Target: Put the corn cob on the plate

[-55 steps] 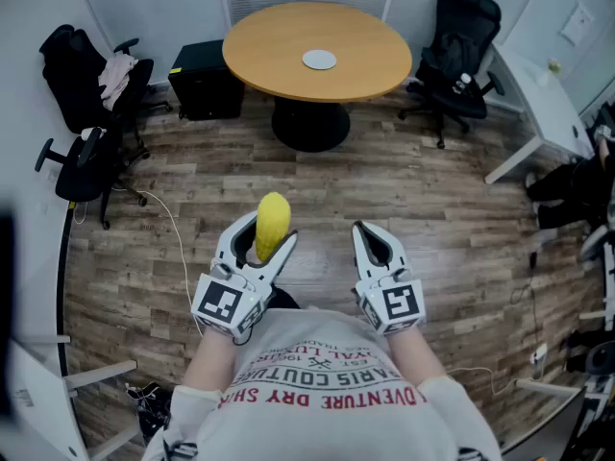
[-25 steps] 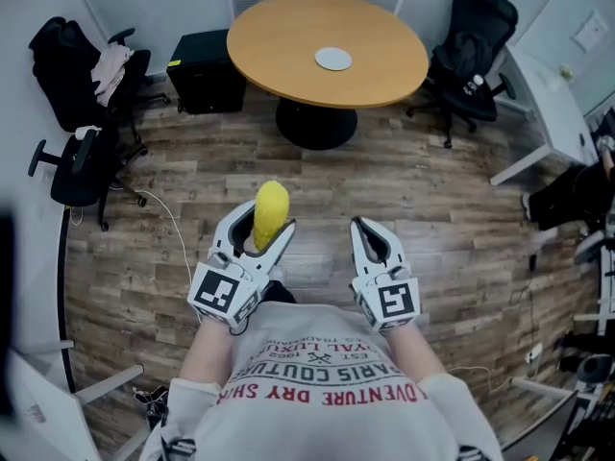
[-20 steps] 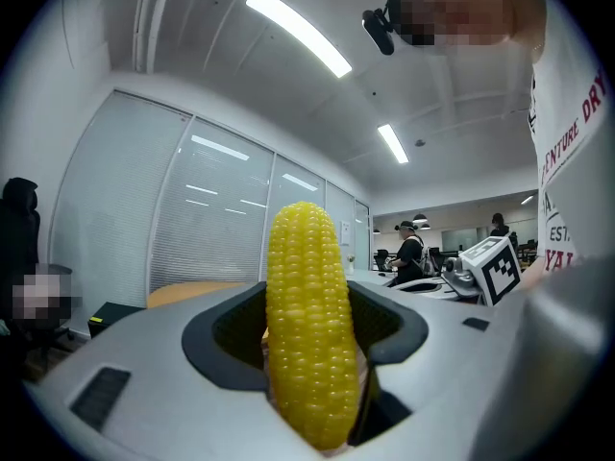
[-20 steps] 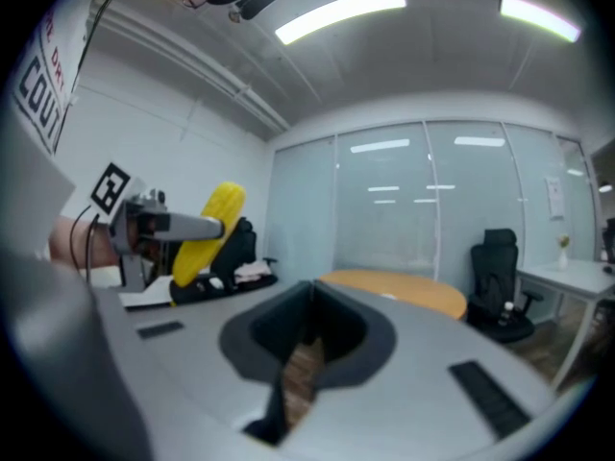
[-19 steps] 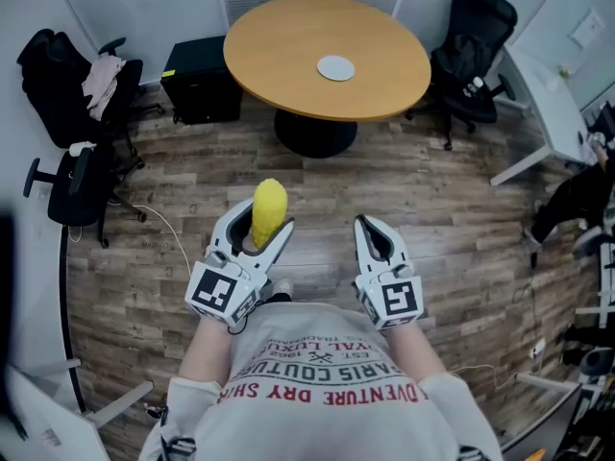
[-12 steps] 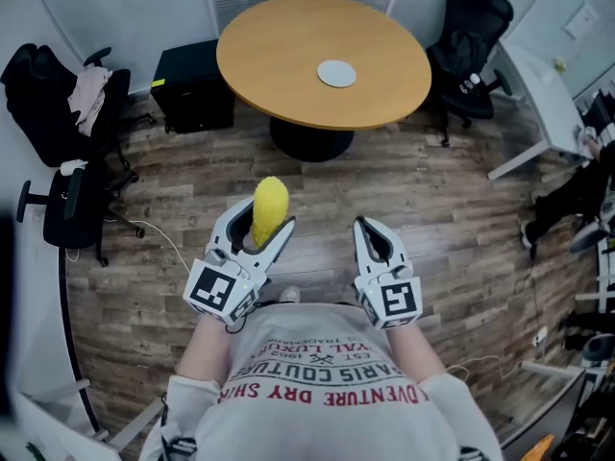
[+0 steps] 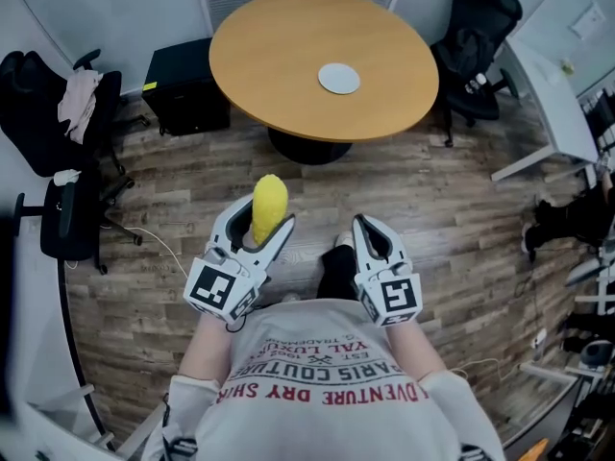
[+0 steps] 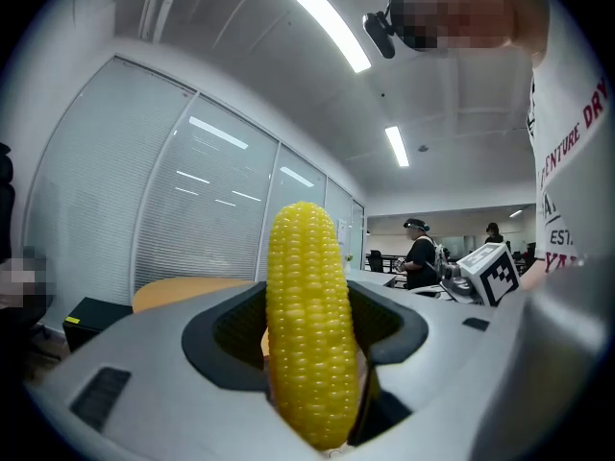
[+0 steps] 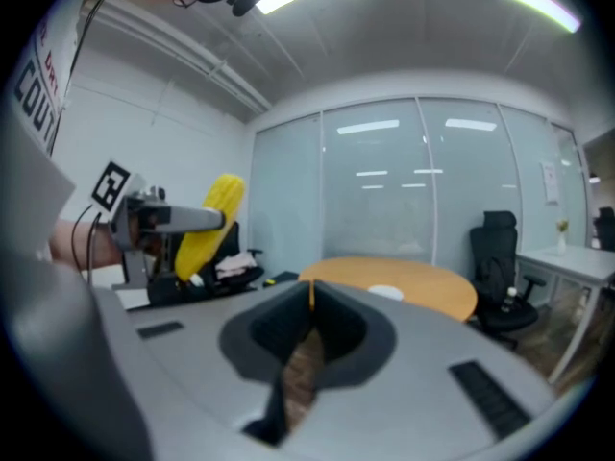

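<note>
A yellow corn cob (image 7: 269, 208) stands upright between the jaws of my left gripper (image 7: 260, 230), which is shut on it; the cob (image 8: 307, 325) fills the middle of the left gripper view. My right gripper (image 7: 371, 237) is held beside it at the same height, shut with nothing in it. A small white plate (image 7: 339, 78) lies on the round wooden table (image 7: 288, 46) ahead, well beyond both grippers. In the right gripper view the plate (image 9: 386, 292) shows on the table (image 9: 432, 291), and the corn cob (image 9: 209, 224) shows at the left.
Black office chairs stand at the left (image 7: 58, 200) and at the back right (image 7: 476, 36). A black box (image 7: 183, 89) sits on the floor left of the table. A white desk (image 7: 553, 94) is at the right. Wooden floor lies between me and the table.
The table and plate have come nearer and lower in the head view as the person walks towards them. Both grippers keep their pose, the corn cob still held.
</note>
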The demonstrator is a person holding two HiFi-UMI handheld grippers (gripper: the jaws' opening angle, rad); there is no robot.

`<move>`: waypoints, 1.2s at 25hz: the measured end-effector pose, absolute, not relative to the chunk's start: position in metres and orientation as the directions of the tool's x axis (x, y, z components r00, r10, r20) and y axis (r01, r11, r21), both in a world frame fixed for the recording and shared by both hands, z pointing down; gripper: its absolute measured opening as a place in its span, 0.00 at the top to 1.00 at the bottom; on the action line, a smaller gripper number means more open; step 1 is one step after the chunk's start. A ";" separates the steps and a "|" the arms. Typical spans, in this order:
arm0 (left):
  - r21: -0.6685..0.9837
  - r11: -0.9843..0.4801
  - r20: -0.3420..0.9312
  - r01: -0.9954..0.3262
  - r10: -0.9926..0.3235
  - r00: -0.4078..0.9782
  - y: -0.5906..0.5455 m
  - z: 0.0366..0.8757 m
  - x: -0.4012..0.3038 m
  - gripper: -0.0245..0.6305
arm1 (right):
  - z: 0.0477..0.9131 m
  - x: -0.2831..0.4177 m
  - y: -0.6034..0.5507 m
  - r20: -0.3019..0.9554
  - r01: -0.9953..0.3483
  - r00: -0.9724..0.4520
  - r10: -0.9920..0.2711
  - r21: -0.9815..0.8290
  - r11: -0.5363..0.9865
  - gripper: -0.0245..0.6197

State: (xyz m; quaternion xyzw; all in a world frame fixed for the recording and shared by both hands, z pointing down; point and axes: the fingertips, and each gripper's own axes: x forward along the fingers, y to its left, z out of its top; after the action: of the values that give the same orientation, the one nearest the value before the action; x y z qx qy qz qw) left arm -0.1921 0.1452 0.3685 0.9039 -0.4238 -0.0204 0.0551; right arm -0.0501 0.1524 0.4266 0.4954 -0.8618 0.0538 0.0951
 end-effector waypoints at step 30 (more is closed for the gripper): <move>0.116 -0.512 0.133 -0.851 -0.841 0.524 -0.179 0.413 -0.034 0.54 | 0.458 0.120 -0.194 0.251 -0.806 -0.588 -0.769 -0.112 0.581 0.91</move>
State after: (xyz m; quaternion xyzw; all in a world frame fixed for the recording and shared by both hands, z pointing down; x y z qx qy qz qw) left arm -0.0343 -0.1794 0.4132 0.8689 -0.4871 0.0299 0.0835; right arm 0.1200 -0.1940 0.4582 0.4452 -0.8847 0.1075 0.0875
